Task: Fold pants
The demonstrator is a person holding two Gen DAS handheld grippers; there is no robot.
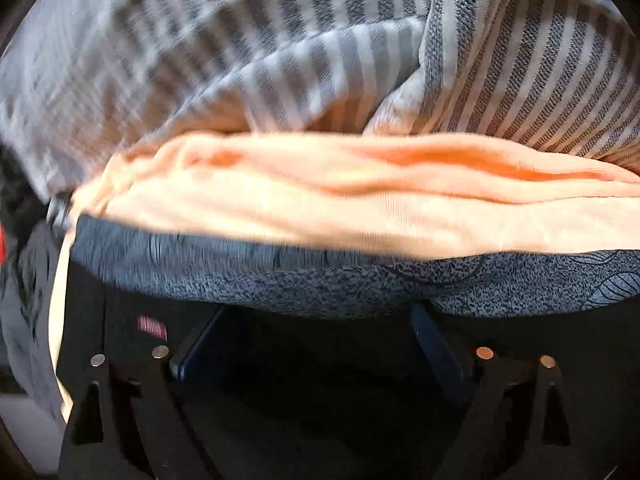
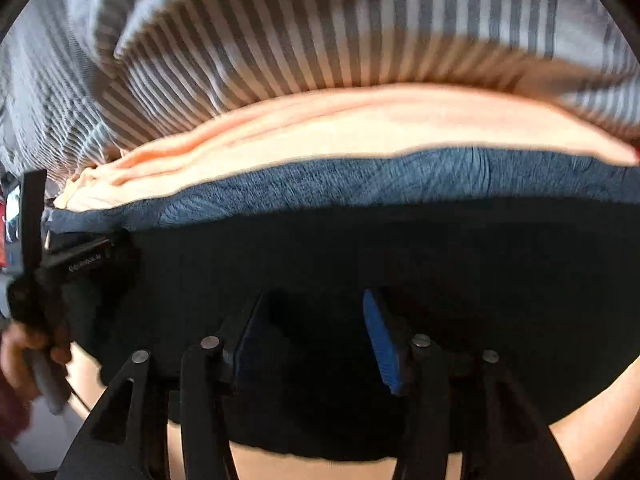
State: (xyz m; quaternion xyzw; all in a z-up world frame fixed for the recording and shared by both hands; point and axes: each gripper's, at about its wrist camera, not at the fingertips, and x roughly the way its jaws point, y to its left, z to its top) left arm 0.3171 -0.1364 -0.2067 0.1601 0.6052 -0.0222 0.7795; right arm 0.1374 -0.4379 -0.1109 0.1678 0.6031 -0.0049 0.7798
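I see a bed covered by a peach-coloured ribbed sheet [image 1: 320,208]. On it lies a rumpled grey-and-white striped blanket [image 1: 540,80] at the far side, a blue-grey speckled patterned cloth [image 1: 320,280] nearer me, and black fabric pants [image 2: 360,264] over that cloth's near edge. Everything is motion-blurred.
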